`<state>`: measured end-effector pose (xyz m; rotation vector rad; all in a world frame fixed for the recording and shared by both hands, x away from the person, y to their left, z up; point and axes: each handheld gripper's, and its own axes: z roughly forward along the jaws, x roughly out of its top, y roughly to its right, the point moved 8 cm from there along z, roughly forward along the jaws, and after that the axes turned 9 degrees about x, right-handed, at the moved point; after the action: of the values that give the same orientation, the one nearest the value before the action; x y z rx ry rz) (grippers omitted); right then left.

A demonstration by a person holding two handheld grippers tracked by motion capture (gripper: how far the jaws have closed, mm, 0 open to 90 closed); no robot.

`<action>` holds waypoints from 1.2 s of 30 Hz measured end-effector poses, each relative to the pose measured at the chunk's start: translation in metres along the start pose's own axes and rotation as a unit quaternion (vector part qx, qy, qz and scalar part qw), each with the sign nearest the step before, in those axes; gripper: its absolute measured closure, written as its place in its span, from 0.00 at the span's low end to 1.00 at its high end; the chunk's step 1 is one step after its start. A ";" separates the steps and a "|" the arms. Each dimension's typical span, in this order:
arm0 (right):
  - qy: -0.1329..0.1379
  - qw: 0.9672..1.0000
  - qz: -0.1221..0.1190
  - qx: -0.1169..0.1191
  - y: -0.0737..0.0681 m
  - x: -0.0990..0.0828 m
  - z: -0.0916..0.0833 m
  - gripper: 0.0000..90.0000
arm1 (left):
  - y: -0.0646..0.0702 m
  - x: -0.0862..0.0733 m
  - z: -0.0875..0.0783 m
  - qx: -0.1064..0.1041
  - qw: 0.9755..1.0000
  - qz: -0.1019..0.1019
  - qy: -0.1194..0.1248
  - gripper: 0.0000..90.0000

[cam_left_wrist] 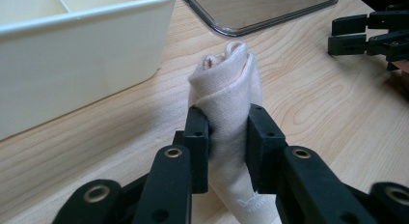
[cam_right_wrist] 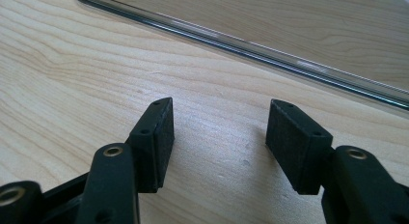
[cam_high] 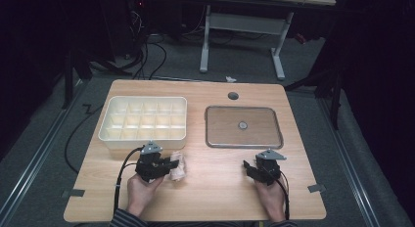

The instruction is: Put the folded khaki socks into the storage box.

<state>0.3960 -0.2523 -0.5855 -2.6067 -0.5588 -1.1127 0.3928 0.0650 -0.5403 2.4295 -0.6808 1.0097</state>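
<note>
The left gripper (cam_left_wrist: 226,137) has its jaws clamped on a rolled cream cloth (cam_left_wrist: 226,89) just beside the white divided bin (cam_high: 143,119), the right gripper (cam_right_wrist: 219,142) gaping empty, and that soft roll could unfurl or slip mid-carry.

I count one rolled cloth (cam_high: 178,166) at seven o'clock on the tabletop (cam_high: 215,188), one white divided box (cam_high: 143,120) at ten, one clear tray (cam_high: 243,126) at two, two grippers.
</note>
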 end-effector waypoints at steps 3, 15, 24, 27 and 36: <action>0.000 1.000 0.000 0.000 0.000 0.000 0.000 0.48 | -0.001 -0.001 -0.002 0.000 1.000 -0.002 0.000 0.82; 0.000 1.000 0.001 0.001 0.000 0.000 0.000 0.48 | -0.014 -0.005 -0.016 0.006 1.000 -0.015 -0.001 0.82; -0.001 1.000 0.003 0.002 0.000 0.000 0.000 0.48 | -0.024 -0.008 -0.027 0.011 1.000 -0.028 0.006 0.82; -0.001 1.000 0.003 0.002 0.000 0.000 0.000 0.48 | -0.028 -0.009 -0.030 0.013 0.999 -0.032 0.005 0.82; -0.001 1.000 0.003 0.001 0.000 0.000 0.000 0.48 | -0.041 -0.011 -0.041 0.023 0.999 -0.040 0.007 0.82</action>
<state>0.3959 -0.2527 -0.5856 -2.6055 -0.5522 -1.1072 0.3880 0.1230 -0.5294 2.4671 -0.5575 1.0197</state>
